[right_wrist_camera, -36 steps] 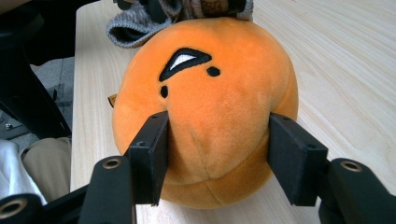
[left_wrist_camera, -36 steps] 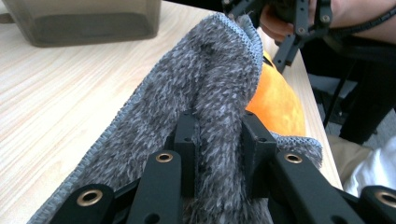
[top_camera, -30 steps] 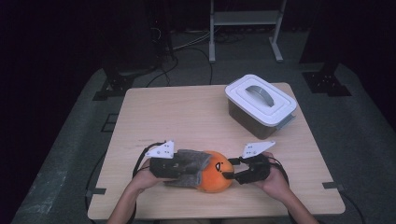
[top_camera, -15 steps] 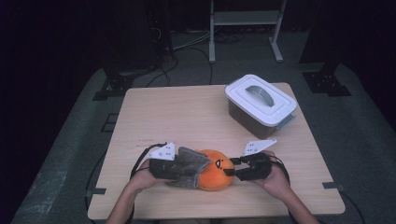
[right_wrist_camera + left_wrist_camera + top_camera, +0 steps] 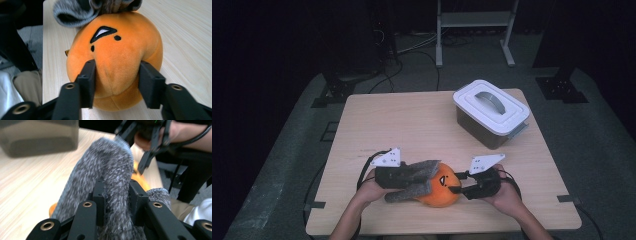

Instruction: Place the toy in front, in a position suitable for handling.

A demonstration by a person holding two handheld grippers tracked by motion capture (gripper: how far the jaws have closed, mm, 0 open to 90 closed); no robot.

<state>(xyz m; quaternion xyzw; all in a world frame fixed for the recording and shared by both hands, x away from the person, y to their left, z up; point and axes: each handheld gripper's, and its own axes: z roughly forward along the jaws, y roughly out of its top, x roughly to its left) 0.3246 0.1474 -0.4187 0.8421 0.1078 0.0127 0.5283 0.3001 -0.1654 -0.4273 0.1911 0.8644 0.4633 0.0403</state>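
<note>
The orange plush [image 5: 439,191] is lying at the table's [image 5: 412,125] near edge, well apart from the lidded box [image 5: 490,113]. Its grey sock [image 5: 110,182] is clamped by the left gripper [image 5: 116,195]. The plush's body is pinched between the right gripper's [image 5: 116,82] jaws, which have just been opening.

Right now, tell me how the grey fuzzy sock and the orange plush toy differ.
The grey fuzzy sock is mottled grey knit, long and limp; the orange plush toy is smooth, round and orange with a stitched black eye. The sock drapes over the toy's top, while the toy rests on the table. The left gripper is clamped on the sock; the right gripper squeezes the toy, its jaws having just opened a little. Both are soft.
</note>
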